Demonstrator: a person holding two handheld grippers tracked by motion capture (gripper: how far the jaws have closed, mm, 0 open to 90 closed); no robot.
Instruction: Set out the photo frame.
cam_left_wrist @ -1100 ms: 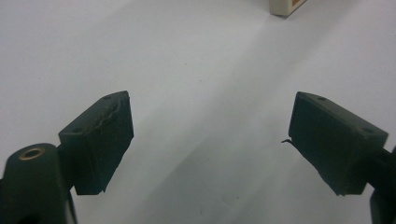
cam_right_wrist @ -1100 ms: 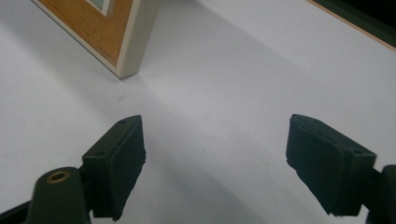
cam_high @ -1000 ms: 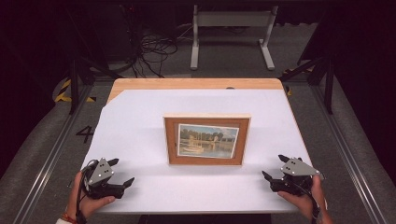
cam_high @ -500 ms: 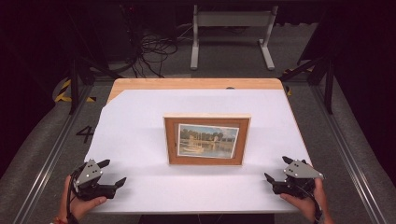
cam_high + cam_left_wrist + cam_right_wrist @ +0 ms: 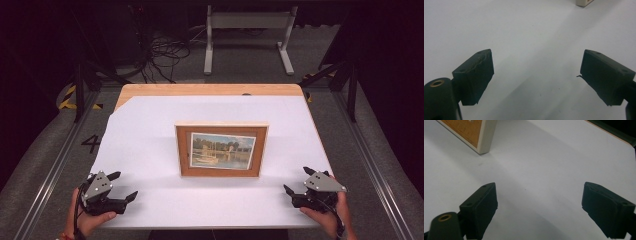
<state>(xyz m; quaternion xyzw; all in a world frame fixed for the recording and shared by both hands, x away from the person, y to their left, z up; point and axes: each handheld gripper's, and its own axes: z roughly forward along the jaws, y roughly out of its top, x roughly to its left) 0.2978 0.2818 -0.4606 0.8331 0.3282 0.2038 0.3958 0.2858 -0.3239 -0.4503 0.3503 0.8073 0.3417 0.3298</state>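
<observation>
1. The framed picture (image 5: 221, 150) stood near the middle of the white-covered surface (image 5: 150, 130): a wooden frame around a painted water scene with boats, its face towards the person's side.
2. It stood on its bottom edge. From the high view I couldn't tell whether it leaned back or what propped it.
3. The left claw (image 5: 125, 187) sat at the near left corner of the surface, in the person's left hand (image 5: 87, 220), with its jaws spread wide and nothing between them.
4. In the left gripper view, the left claw (image 5: 534, 75) had only bare white sheet between its pads. One pale corner of the frame (image 5: 584, 2) showed at the top edge, well apart.
5. The right claw (image 5: 297, 182) sat at the near right corner, in the right hand (image 5: 325, 220). Its jaws had just been opening and stood wide, with nothing between them.
6. In the right gripper view, the right claw (image 5: 539, 202) showed bare sheet between its pads. The frame's lower corner (image 5: 474, 135) was ahead at upper left, near but not touching.
7. Neither claw touched the frame, which stood between them and farther up the surface.
8. The bare wooden far edge (image 5: 210, 90) of the surface stuck out beyond the white sheet.
</observation>
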